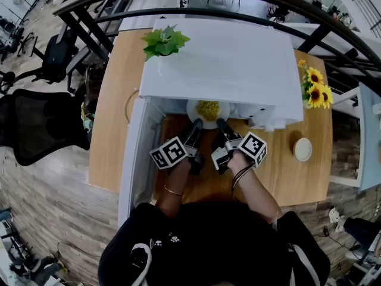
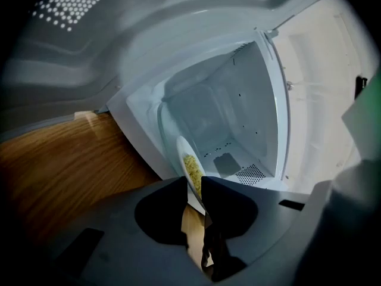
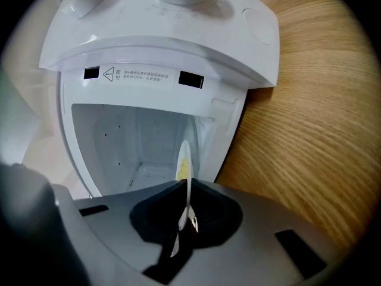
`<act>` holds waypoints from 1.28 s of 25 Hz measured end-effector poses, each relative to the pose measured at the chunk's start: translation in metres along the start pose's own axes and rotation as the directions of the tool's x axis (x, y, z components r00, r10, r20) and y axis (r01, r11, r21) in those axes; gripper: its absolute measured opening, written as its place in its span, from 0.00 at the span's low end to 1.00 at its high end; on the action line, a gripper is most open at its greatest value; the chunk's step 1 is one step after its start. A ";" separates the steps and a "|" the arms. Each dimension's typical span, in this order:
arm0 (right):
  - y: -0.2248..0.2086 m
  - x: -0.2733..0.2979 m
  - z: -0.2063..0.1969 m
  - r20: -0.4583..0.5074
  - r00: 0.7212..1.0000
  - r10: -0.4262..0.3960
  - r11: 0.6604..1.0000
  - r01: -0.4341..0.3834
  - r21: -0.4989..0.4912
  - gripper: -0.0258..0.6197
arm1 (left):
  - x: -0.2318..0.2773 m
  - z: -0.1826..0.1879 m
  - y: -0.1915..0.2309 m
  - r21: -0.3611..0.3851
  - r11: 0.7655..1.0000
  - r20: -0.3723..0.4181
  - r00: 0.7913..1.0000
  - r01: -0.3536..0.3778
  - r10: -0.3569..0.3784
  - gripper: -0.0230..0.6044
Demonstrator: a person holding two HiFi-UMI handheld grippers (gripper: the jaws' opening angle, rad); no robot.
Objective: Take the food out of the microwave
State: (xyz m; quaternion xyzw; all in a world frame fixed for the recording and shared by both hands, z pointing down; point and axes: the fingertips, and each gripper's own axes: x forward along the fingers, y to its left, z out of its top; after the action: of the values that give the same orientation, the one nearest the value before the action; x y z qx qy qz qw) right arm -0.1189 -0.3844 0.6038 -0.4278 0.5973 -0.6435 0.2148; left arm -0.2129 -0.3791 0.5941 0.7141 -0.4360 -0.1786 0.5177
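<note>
A wooden table (image 1: 113,130) carries a white microwave (image 1: 238,70), whose door (image 1: 134,159) hangs open at its left side. A potted plant (image 1: 165,42) stands on top of the microwave, and sunflowers (image 1: 315,88) stand to its right. A white plate (image 1: 195,113) of yellow food (image 1: 208,109) sits at the microwave's mouth, half out of the cavity. In front of the microwave, the left gripper (image 1: 196,124) and the right gripper (image 1: 221,124) are each clenched on the plate's near rim.
</note>
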 end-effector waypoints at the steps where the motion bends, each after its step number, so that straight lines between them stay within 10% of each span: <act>1: 0.000 -0.002 -0.001 -0.001 1.000 0.002 1.000 -0.002 0.006 0.07 | -0.002 -0.001 -0.001 -0.003 1.000 0.003 1.000 0.002 -0.002 0.16; 32: 0.025 -0.136 -0.006 -0.005 0.992 0.123 0.992 -0.123 0.040 0.06 | -0.065 -0.081 -0.099 0.089 0.990 0.036 0.993 0.112 -0.115 0.15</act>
State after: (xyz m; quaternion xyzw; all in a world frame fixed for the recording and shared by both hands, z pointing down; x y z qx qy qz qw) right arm -0.0563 -0.2788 0.5408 -0.3835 0.6103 -0.6424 0.2603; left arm -0.1487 -0.2711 0.5249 0.7557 -0.4127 -0.2034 0.4661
